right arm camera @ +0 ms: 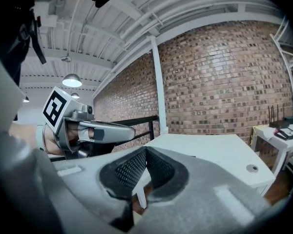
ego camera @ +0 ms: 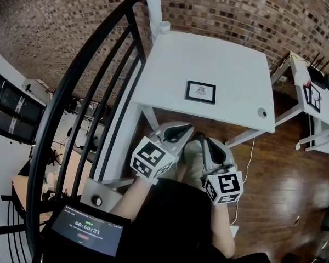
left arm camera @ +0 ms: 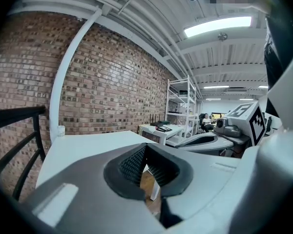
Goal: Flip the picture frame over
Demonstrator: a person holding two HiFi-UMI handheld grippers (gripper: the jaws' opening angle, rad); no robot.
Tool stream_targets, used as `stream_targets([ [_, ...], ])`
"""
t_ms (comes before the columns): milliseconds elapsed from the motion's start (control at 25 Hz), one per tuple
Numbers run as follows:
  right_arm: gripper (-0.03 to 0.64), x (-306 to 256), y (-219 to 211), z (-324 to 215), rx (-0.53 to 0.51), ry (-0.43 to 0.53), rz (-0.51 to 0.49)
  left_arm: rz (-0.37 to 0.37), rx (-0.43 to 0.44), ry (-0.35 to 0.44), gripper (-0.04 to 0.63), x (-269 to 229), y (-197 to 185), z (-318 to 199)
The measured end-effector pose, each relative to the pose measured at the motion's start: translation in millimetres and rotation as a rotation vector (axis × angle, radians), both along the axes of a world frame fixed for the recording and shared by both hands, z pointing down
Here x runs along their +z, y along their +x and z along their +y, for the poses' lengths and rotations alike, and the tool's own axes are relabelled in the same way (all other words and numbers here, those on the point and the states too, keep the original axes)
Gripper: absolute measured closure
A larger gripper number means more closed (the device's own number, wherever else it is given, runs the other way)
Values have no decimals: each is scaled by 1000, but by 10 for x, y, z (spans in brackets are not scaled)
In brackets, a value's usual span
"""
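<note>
A small black picture frame [ego camera: 200,92] with a white picture lies face up, flat on the white table [ego camera: 208,59], near the table's front edge. Both grippers hover side by side in front of that edge, short of the table and below the frame in the head view. My left gripper [ego camera: 183,129] is shut with nothing between its pads [left arm camera: 133,164]. My right gripper [ego camera: 204,142] is shut too, and its ribbed pads [right arm camera: 132,168] hold nothing. Each gripper view shows the other gripper beside it: the right one [left arm camera: 205,141] and the left one [right arm camera: 107,133].
A black stair railing [ego camera: 98,92] curves along the table's left side. A white post [ego camera: 153,4] stands at the table's far corner against the brick wall. A second white table [ego camera: 318,103] with small items stands at the right. A cable hole [ego camera: 262,112] sits in the table's near right corner.
</note>
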State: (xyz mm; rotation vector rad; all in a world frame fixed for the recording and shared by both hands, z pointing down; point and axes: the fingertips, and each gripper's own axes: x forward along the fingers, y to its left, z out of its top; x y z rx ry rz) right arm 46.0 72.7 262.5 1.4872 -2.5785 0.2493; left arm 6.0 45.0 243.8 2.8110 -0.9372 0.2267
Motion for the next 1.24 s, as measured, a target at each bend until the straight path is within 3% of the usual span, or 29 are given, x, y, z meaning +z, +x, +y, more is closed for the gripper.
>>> stream_targets([
  [880, 624, 68, 10, -29, -12, -26, 4, -15, 10, -28, 580, 99, 24, 16],
  [1240, 624, -58, 380, -15, 67, -15, 21, 12, 75, -14, 580, 49, 375, -29],
])
